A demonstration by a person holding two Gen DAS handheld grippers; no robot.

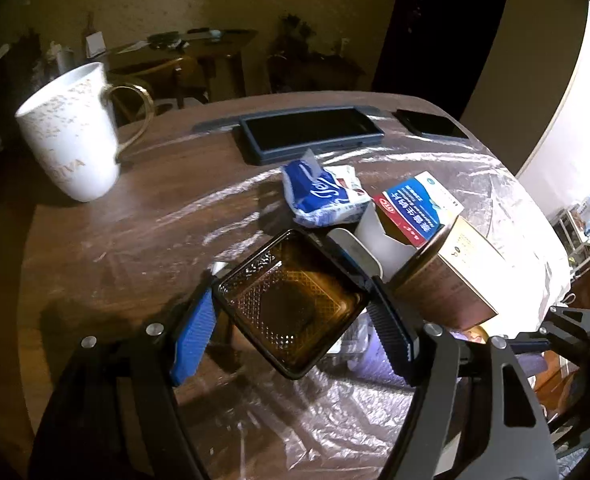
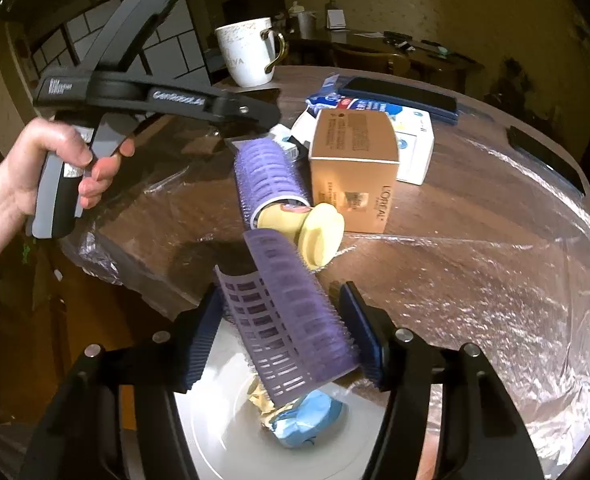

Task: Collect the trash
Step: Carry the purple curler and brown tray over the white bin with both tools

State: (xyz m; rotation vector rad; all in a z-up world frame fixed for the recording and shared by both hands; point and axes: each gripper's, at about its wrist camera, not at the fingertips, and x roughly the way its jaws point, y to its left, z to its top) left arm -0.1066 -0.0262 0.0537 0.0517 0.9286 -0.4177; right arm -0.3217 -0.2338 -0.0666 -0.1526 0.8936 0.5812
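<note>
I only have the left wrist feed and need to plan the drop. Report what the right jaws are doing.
Observer: The right gripper is shut on a purple hair roller.
Operator: Tell me what is under it.
Observer: A white bin that holds a blue wad and a yellow wrapper.
Operator: Name the loose item nearest those jaws.
Observer: A second purple roller lies beside the gold box, with a yellow bottle stuck in its end.

Bare tabletop lies open between the white mug and the tissue pack. Right of that, the gold L'Oréal box and purple hair roller crowd together.
</note>
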